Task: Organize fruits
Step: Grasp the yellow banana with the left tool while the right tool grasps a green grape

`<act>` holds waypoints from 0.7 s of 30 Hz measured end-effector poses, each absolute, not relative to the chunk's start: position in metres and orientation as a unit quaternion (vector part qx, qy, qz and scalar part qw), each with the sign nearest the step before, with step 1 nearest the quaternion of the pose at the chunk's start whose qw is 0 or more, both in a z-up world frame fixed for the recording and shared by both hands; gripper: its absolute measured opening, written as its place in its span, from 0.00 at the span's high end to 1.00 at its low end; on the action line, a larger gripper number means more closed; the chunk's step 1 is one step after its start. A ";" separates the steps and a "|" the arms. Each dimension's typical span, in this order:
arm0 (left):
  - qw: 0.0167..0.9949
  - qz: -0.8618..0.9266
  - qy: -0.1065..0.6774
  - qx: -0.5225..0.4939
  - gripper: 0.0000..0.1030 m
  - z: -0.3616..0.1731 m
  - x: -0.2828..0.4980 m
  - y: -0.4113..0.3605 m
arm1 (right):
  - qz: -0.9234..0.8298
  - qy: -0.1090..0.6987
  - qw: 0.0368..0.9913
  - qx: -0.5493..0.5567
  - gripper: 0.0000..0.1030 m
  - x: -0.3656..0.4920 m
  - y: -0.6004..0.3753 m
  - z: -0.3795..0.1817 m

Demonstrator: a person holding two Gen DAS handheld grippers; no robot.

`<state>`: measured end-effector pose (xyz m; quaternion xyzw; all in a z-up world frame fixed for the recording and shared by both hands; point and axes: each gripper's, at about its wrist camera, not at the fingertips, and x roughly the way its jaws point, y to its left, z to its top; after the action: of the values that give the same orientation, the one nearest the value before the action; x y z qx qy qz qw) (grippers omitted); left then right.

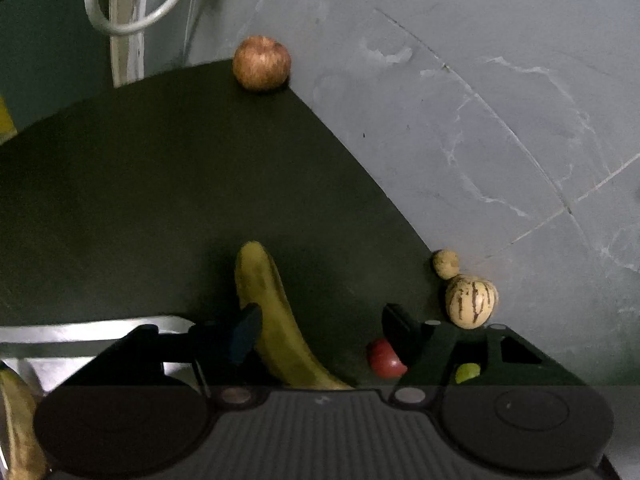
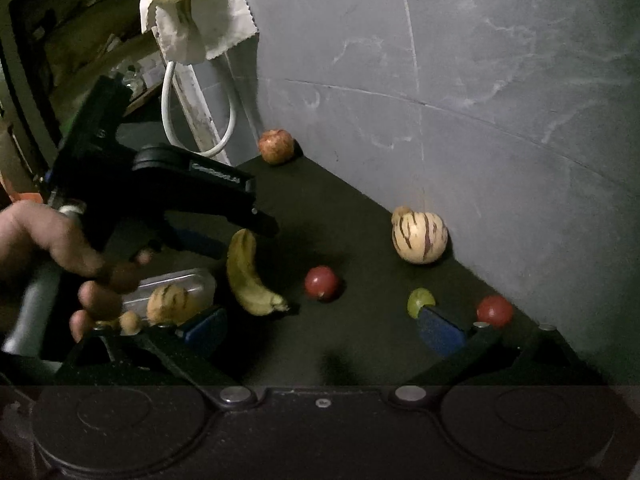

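Left wrist view: left claw (image 1: 320, 330) half-open, banana (image 1: 276, 316) between the pads on the dark tabletop (image 1: 160, 180), left pad touching; not clamped. Soft, curved, bruisable: best gripped mid-body.

Right wrist view: right claw (image 2: 320, 326) wide, empty; banana (image 2: 246, 276) at 11 o'clock.

Loose fruits (image 2: 419, 235) on dark table (image 2: 360, 216)

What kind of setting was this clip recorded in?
Probably a home utility or kitchen corner: a dark counter against grey marbled wall tiles, a white hose on a pipe, cloths hanging above, fruit scattered around.
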<state>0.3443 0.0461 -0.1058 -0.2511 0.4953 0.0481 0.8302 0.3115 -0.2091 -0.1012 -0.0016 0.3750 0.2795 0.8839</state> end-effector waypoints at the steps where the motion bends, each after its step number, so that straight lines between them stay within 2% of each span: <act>1: 0.826 0.049 0.498 -0.258 0.34 -0.107 0.346 0.047 | 0.278 0.374 0.885 -0.004 0.04 0.315 -0.209 -0.104; 21: 0.806 0.093 0.521 -0.265 0.37 -0.106 0.351 0.049 | 0.271 0.372 0.888 0.012 0.04 0.329 -0.224 -0.121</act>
<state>0.3509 0.0485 -0.1064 -0.2648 0.5211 0.0933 0.8060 0.3288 -0.2242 -0.1207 0.0115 0.3718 0.2707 0.8879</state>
